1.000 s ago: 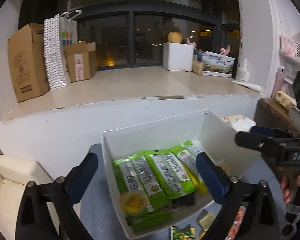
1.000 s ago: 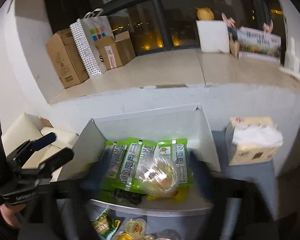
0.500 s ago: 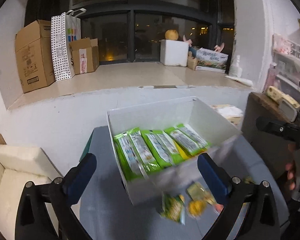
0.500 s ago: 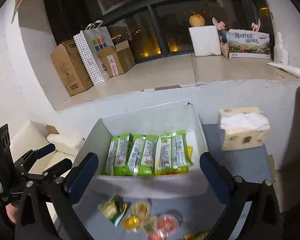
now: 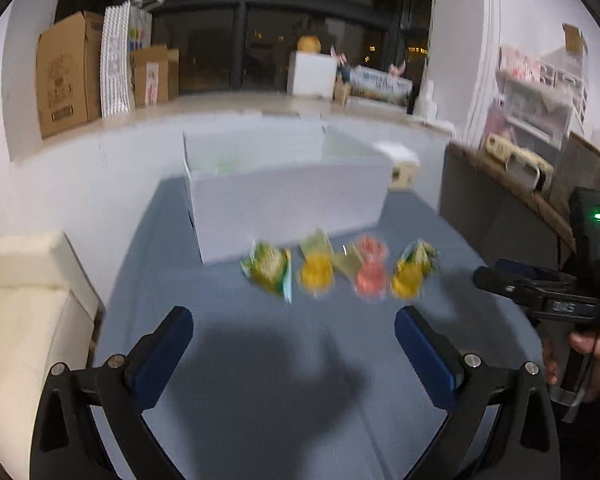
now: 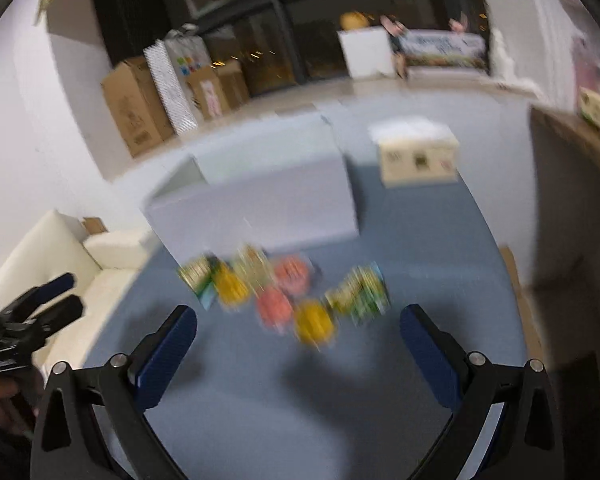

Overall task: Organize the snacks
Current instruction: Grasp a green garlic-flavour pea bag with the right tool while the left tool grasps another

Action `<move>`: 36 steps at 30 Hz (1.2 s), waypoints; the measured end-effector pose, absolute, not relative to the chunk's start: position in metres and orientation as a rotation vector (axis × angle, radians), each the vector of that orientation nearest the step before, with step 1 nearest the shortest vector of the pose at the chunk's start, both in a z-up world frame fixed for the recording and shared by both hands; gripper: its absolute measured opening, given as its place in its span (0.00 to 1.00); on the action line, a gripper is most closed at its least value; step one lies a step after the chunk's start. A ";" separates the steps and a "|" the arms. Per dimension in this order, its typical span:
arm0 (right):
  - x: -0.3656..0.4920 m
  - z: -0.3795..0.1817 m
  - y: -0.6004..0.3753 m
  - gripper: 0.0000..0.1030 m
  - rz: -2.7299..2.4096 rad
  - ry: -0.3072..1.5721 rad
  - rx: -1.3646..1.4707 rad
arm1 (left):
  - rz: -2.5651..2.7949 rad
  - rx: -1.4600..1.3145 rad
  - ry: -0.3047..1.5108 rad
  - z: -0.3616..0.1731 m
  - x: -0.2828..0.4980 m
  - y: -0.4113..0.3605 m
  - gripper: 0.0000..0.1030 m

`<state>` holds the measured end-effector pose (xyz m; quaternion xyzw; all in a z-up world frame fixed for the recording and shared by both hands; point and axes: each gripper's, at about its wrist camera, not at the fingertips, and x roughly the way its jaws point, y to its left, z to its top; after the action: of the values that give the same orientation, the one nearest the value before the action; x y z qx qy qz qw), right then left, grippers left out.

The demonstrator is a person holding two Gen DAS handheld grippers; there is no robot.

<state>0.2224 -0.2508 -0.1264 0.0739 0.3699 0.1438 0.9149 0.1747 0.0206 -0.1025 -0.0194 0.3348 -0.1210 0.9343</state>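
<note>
Both cameras have pulled back from the white box since the earlier frames: then they looked down into it at the row of green packets, and now only its outer front wall shows, with the loose snacks lying in the open before it.

The blue table surface (image 5: 228, 360) fills the lower half of both views. The white box (image 5: 288, 208) stands at the centre of the left wrist view and just left of centre in the right wrist view (image 6: 260, 200); its contents cannot be made out through the blur. A cream sofa (image 5: 24, 320) sits at the left edge. A tissue box (image 6: 418, 158) stands on the table in the upper right of the right wrist view, apart from the white box.

The snacks (image 5: 336, 270) lie in a loose cluster just in front of the box, below frame centre: green-and-yellow packets at both ends, yellow and pink round cups between them. In the right wrist view the same cluster (image 6: 284, 300) is smeared by motion.

The left gripper (image 5: 294, 338) has its jaws spread wide at the bottom of its frame, nothing between them. The right gripper (image 6: 298, 338) has just been opening and stands fully apart, also empty, short of the snacks.
</note>
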 end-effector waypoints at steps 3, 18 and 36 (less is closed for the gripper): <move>0.223 -0.145 -0.257 1.00 0.269 0.780 0.144 | -0.255 -0.049 0.700 -0.109 0.164 0.018 1.00; 0.327 -0.176 -0.269 0.98 0.137 0.874 0.278 | -0.223 -0.079 0.739 -0.126 0.170 0.030 1.00; 0.308 -0.180 -0.247 0.41 0.089 0.845 0.097 | -0.189 -0.077 0.774 -0.141 0.202 0.031 1.00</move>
<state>0.3077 -0.2471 -0.1796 0.0470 0.4096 0.0430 0.9100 0.2025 0.0312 -0.1409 -0.0376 0.3766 -0.0921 0.9210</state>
